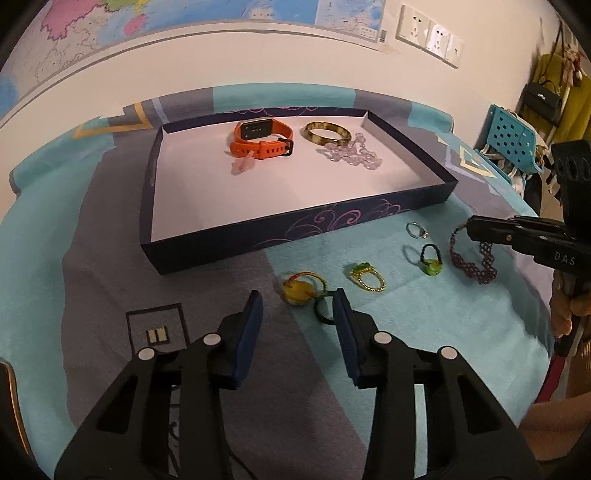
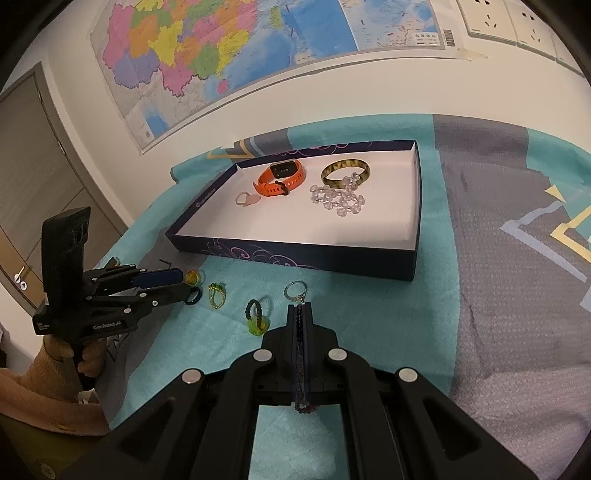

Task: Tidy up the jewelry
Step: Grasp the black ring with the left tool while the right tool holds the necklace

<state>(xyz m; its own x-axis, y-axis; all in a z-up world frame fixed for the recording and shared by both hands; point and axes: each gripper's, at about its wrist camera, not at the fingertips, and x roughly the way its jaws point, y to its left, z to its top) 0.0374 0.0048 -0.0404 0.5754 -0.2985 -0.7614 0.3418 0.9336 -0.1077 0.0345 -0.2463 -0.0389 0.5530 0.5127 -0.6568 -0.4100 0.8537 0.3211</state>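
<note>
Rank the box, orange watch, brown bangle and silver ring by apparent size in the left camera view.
1. box
2. orange watch
3. brown bangle, slightly smaller than the watch
4. silver ring, smallest despite lying nearer the camera

White wall (image 2: pixel 332 96) with coloured map (image 2: pixel 207 48), sockets (image 1: pixel 430 35), grey door (image 2: pixel 40 177), teal-grey patterned tablecloth (image 2: pixel 498 258).

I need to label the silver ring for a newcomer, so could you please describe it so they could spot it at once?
Start at the dark box with the white floor, then look at the row of jewelry on the teal cloth in front of it. The silver ring lies nearest the box's front wall, toward its right corner. It alone is bare metal; its neighbours are beaded or green.
</note>
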